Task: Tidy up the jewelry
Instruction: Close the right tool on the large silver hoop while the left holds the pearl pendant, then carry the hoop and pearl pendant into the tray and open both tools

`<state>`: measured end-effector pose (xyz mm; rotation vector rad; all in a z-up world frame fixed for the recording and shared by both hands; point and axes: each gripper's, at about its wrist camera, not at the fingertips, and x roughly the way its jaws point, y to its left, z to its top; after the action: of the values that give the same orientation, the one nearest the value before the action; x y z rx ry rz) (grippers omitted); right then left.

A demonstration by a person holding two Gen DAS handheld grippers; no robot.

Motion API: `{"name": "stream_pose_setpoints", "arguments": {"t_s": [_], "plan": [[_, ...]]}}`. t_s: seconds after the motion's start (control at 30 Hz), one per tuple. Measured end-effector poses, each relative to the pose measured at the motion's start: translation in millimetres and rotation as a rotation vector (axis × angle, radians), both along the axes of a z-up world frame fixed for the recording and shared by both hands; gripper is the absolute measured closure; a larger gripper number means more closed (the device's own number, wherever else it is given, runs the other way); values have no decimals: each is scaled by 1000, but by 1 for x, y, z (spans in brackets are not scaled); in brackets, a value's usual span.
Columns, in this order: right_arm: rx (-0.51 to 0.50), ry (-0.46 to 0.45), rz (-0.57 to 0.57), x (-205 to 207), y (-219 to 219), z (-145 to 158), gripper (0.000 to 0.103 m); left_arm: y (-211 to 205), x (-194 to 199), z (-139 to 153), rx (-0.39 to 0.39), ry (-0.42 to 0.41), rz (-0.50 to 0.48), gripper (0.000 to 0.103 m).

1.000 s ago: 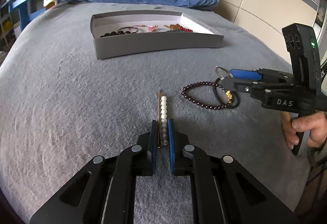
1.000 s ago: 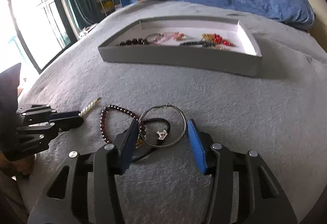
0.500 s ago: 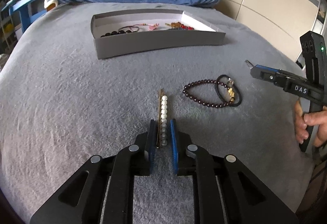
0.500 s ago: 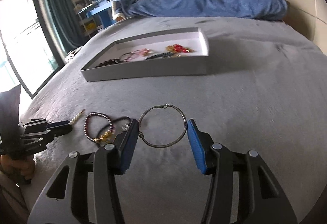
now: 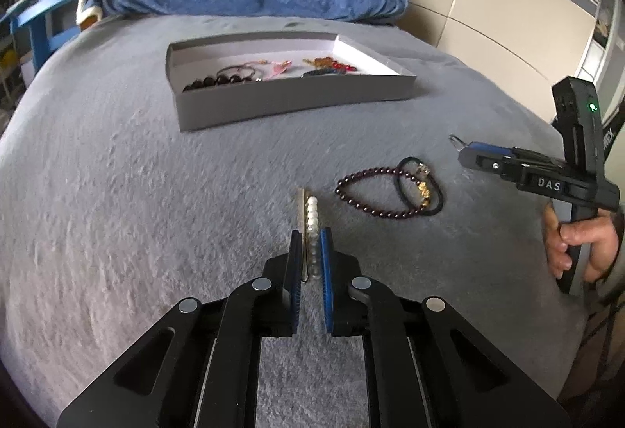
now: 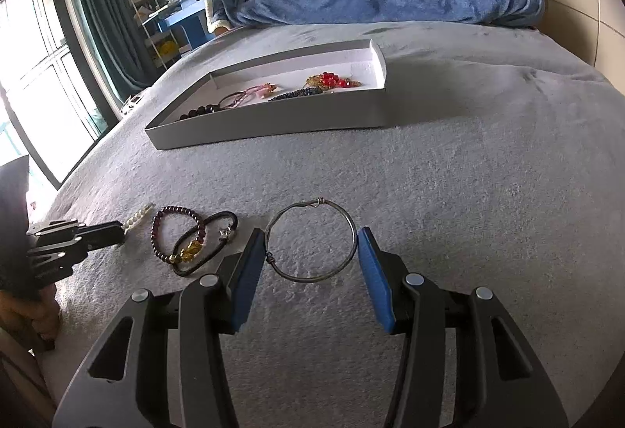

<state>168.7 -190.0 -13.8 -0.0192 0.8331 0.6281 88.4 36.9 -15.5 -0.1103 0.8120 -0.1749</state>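
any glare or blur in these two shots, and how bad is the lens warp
Right wrist view: the window at left is blown out white; the bangle looks sharp. Left wrist view: even light, slight smear on the blanket. Both views: strong fisheye bend, dark corners.

White pearl hair clip (image 5: 311, 217) with gold bar; dark maroon bead bracelet (image 6: 175, 232); black hair tie (image 6: 207, 244) (gold charm); grey metal bangle (image 6: 311, 240); grey tray (image 5: 281, 99), white inside; grey blanket (image 5: 117, 193); blue gripper pads (image 6: 246, 283).
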Motion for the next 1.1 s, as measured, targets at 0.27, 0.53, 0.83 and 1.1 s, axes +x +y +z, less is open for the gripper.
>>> {"name": "stream_pose_setpoints", "arguments": {"t_s": [0.27,0.53,0.83,1.1], "plan": [[10,7,3,1,-2,-1,54,0,3,12,19,-26,-14,93],[18,9,4,3,-2,0,54,11,11,30,-2,-62,13,98],[35,-15,9,5,0,9,54,20,19,49,-21,-112,40,98],[30,-83,60,32,33,46,54,25,55,80,-17,-171,45,98]]}}
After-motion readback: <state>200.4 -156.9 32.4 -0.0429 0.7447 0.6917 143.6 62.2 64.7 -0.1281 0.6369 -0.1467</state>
